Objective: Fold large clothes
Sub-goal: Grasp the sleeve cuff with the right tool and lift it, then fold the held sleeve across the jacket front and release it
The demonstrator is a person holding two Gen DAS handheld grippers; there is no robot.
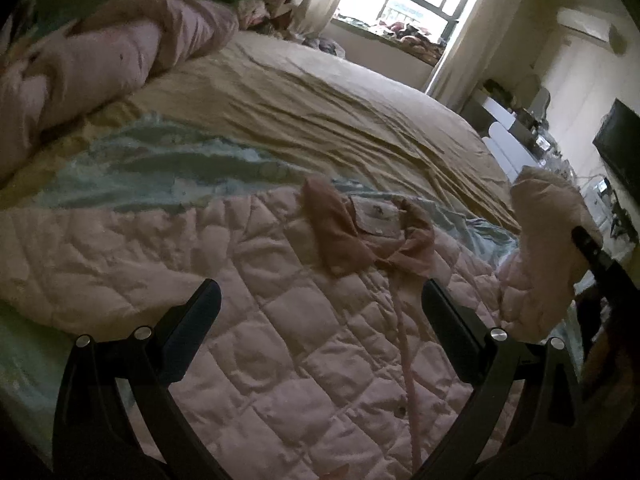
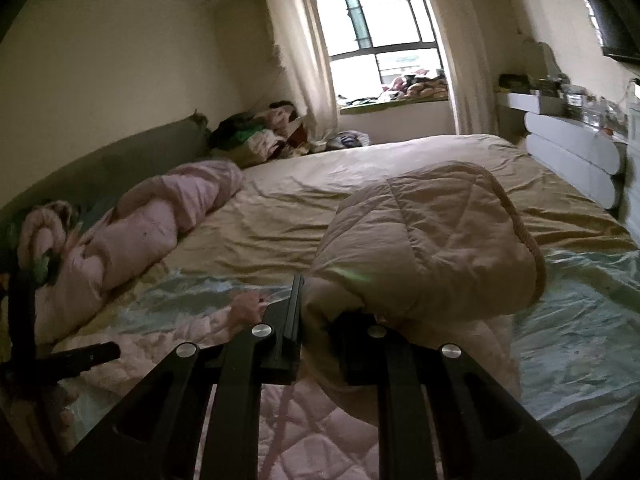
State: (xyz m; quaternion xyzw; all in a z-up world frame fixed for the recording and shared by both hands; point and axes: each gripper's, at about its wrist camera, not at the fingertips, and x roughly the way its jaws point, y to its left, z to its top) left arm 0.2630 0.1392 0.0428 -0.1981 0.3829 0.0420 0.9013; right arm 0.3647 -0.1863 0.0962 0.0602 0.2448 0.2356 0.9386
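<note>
While the left wrist view alone shows the quilted pink jacket [image 1: 280, 320] flat on the bed [image 1: 340, 112] (brown collar [image 1: 352, 232] up), the left gripper [image 1: 320, 316] hovers wide; the right gripper [image 2: 320, 344] clamps its raised sleeve [image 2: 424, 248].

a home bedroom: wide bed [image 2: 400, 168], curtained window [image 2: 376, 36], cluttered white dresser [image 2: 572, 152]

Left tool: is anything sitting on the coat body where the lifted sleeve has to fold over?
Nothing visible does. The left tool hovers open over the pink quilted coat, whose front shows only its own collar. The right tool holds the sleeve raised.
</note>
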